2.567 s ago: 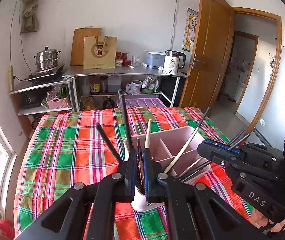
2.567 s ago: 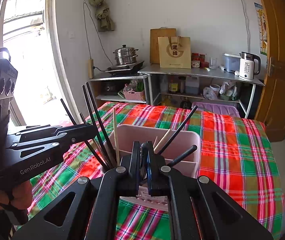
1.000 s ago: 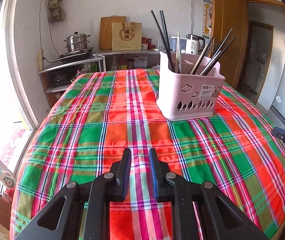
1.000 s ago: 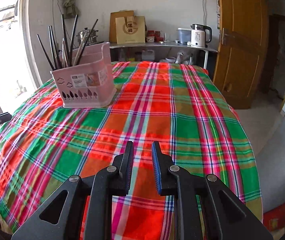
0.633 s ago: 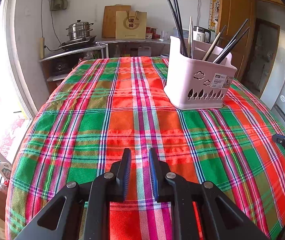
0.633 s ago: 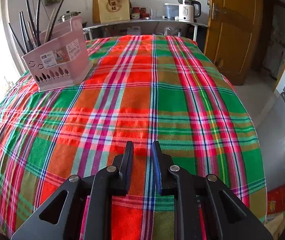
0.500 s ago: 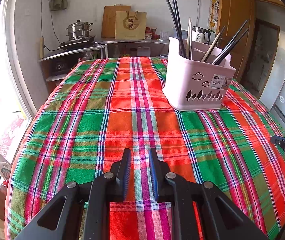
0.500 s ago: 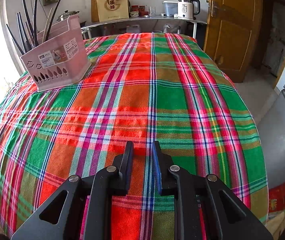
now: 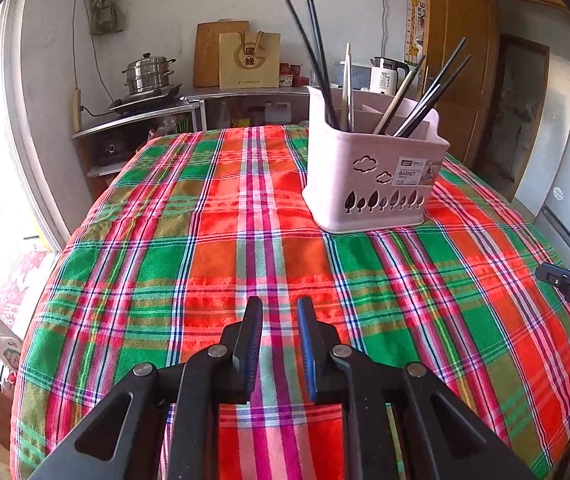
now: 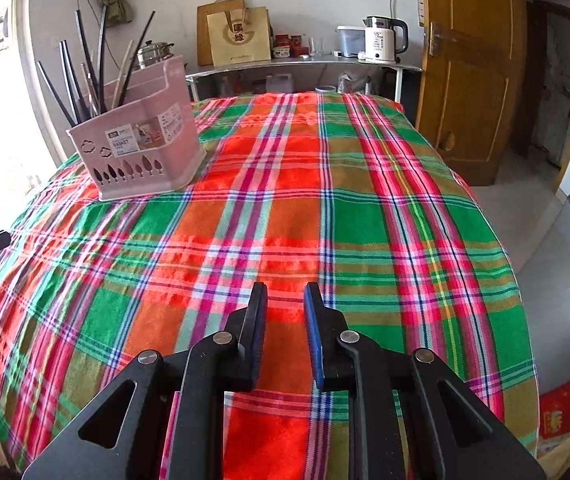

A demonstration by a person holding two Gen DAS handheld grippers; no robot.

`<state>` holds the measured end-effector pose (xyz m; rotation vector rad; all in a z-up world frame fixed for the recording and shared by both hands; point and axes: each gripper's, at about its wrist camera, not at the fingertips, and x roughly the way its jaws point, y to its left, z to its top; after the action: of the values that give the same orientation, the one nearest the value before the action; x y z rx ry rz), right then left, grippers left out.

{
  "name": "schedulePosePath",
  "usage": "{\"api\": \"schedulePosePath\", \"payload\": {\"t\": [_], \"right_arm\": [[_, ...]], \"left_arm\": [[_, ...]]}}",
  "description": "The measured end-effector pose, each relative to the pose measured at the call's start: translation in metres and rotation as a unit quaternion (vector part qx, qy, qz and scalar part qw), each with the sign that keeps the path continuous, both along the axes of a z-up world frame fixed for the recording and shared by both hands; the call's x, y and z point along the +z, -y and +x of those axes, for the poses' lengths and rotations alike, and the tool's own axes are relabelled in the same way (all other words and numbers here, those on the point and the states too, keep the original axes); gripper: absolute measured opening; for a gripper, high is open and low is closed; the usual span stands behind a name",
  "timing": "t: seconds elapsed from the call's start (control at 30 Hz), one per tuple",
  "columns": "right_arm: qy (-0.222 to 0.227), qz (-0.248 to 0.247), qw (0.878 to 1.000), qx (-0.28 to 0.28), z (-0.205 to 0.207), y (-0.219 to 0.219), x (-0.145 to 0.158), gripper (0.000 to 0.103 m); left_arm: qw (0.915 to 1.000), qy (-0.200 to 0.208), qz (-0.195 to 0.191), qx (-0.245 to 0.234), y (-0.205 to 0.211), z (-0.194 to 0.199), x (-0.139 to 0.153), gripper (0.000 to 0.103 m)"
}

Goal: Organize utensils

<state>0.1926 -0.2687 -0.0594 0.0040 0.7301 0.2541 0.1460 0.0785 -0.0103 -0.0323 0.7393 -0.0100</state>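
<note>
Both empty: left gripper (image 9: 279, 310) and right gripper (image 10: 285, 296) slightly parted over tablecloth (image 10: 305, 220). Chopsticks (image 9: 417, 100) stand in basket (image 9: 373, 176); sorting looks finished.

The tablecloth (image 9: 213, 264) is woven plaid cloth, matt and a bit coarse. On it sits a smooth pink plastic basket (image 9: 369, 184) with a paper label; behind that basket, a shiny metal steamer pot (image 9: 147, 76) and a glossy wooden door (image 10: 469, 80).
</note>
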Motion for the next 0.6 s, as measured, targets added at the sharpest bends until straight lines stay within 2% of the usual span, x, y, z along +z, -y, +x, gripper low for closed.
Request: {"api": "schedulePosePath", "payload": {"t": [0.33,0.5,0.6], "right_arm": [[0.07,0.019,0.996,0.052,-0.042,-0.043,0.027,0.021],[0.089,0.022,0.994,0.066,-0.058,-0.06,0.034,0.037],[0.095,0.019,0.993,0.072,-0.065,-0.07,0.036,0.038]], "left_arm": [[0.9997,0.021,-0.008,0.002,0.037,-0.013,0.005,0.017],[0.9997,0.026,0.0,0.001,0.052,-0.022,0.004,0.017],[0.9996,0.028,-0.002,-0.001,0.058,-0.027,0.004,0.017]]}}
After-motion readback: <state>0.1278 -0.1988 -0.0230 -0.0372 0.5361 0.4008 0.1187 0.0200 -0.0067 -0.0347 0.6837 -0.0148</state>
